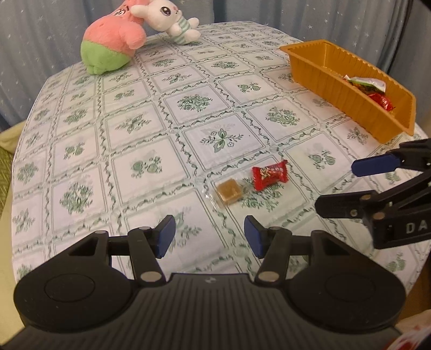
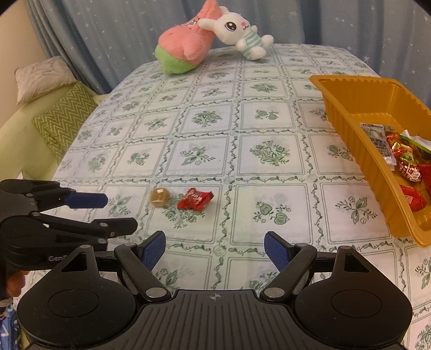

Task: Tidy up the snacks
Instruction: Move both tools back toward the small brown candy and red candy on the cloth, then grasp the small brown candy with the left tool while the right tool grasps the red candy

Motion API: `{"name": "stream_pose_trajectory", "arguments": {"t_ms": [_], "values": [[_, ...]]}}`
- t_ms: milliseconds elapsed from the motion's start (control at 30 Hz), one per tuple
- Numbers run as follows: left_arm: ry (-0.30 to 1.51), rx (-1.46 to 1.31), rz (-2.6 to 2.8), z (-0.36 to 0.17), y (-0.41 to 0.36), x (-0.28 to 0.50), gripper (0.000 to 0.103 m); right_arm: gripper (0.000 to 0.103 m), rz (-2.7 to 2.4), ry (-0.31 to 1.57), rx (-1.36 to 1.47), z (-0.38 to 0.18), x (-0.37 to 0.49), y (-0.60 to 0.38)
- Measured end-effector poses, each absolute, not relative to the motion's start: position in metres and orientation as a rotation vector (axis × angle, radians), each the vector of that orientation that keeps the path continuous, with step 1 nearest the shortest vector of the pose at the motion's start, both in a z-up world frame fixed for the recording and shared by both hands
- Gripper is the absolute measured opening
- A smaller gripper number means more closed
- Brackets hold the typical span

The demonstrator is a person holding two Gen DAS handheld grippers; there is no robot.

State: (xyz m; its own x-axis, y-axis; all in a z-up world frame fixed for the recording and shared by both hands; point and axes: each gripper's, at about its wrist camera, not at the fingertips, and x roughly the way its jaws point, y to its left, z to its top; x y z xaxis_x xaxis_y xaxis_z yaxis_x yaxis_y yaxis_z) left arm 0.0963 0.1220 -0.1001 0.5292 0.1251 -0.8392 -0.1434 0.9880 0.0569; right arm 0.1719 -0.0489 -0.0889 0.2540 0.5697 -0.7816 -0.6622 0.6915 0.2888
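The counter (image 1: 150,88) carries a green-patterned cloth. Two loose snacks lie on it, just beside each other: a red-wrapped candy (image 1: 269,175) and a brown cube in clear wrap (image 1: 229,190).

In the left wrist view both sit at 12 o'clock from the left tongs (image 1: 209,237), slightly toward 1 o'clock. The left tongs are spread, with nothing between the blue pads.

In the right wrist view the same pair lies at 11 o'clock from the right tongs (image 2: 214,253), which are spread wide and hold nothing.

The orange tray (image 1: 323,80) stands at 2 o'clock in both views, well apart from the loose snacks. It contains several wrapped snacks (image 2: 404,158).

Two plush toys, one pink and green (image 1: 113,45) and one white rabbit (image 1: 169,20), touch each other at the counter's far edge, at 11 o'clock.
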Motion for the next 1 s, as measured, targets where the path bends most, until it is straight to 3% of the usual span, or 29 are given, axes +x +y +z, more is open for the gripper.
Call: {"name": "stream_pose_trajectory", "arguments": {"t_ms": [733,867,1000], "values": [[0.999,0.008,0.164,-0.120,0.144,0.141,0.053,0.080,0.777,1.054,-0.075,-0.101,0.202,-0.055],[0.993,-0.009,0.127,-0.120,0.146,0.142,0.038,0.080,0.771,1.058,-0.073,-0.103,0.206,-0.055],[0.983,0.003,0.097,-0.121,0.143,0.146,0.032,0.080,0.765,1.060,-0.074,-0.104,0.209,-0.055]]}}
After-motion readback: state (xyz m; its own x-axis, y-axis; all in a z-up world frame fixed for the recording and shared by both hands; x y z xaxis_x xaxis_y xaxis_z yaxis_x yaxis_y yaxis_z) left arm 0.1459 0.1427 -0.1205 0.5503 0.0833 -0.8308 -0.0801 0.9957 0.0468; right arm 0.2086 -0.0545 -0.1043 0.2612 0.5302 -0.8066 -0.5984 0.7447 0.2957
